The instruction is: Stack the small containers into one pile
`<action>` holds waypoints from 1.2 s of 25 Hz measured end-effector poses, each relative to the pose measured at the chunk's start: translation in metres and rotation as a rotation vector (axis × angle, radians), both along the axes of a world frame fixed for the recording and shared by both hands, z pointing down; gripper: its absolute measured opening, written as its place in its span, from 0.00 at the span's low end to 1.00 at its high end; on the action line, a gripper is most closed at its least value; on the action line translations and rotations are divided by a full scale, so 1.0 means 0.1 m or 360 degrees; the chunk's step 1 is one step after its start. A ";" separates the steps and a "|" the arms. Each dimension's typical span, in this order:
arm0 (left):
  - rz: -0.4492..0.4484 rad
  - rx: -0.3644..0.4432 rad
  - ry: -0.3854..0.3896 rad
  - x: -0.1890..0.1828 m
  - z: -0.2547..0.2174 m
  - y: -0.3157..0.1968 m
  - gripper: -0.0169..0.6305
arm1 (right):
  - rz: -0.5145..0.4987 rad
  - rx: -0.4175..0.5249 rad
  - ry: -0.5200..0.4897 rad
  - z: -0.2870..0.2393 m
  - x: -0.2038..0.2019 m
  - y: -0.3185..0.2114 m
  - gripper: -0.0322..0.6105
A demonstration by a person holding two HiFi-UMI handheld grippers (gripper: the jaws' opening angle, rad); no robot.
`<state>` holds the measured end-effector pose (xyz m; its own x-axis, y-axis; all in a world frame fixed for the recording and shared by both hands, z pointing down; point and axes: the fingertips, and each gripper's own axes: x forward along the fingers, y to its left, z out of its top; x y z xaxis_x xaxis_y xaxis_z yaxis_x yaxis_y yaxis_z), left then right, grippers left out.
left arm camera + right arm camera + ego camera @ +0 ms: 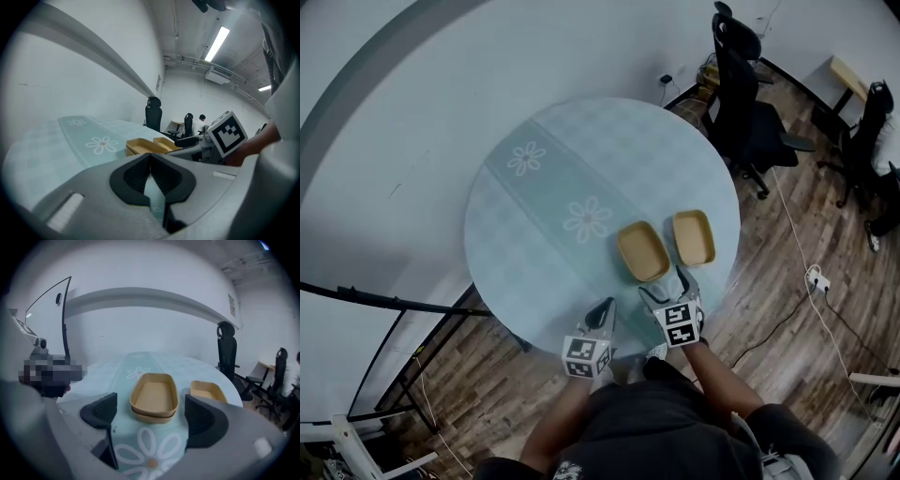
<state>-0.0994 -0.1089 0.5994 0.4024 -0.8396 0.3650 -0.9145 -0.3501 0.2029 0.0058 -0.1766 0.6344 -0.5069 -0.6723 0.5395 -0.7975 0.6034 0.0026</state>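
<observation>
table rim point(480, 262) partly behind right tool point(664, 284)

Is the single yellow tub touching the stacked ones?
Apart. The right gripper view shows a strip of tablecloth between the single container and the stacked containers.

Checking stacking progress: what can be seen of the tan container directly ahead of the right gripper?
The tan container is a shallow, matte tray with rounded corners, perhaps moulded fibre. A second rim under its lip shows it sits nested in another like it: a pile of two. It stands upright and empty on the patterned tablecloth, apart from the single container beside it. The right gripper faces it, jaws open and short of it.
</observation>
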 end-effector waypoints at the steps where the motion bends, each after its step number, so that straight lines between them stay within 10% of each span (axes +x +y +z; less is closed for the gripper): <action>1: 0.0003 0.0011 -0.0003 0.00 -0.04 -0.01 0.04 | -0.0010 0.0028 -0.0009 -0.08 -0.01 0.00 0.76; 15: 0.0003 0.0195 0.0042 0.16 -0.65 -0.31 0.04 | 0.0158 0.0458 -0.0097 -1.04 0.29 -0.19 0.05; 30: 0.0163 0.0185 0.0072 0.76 -0.58 -0.55 0.04 | 0.0293 0.0399 -0.0127 -0.94 0.90 -0.29 0.05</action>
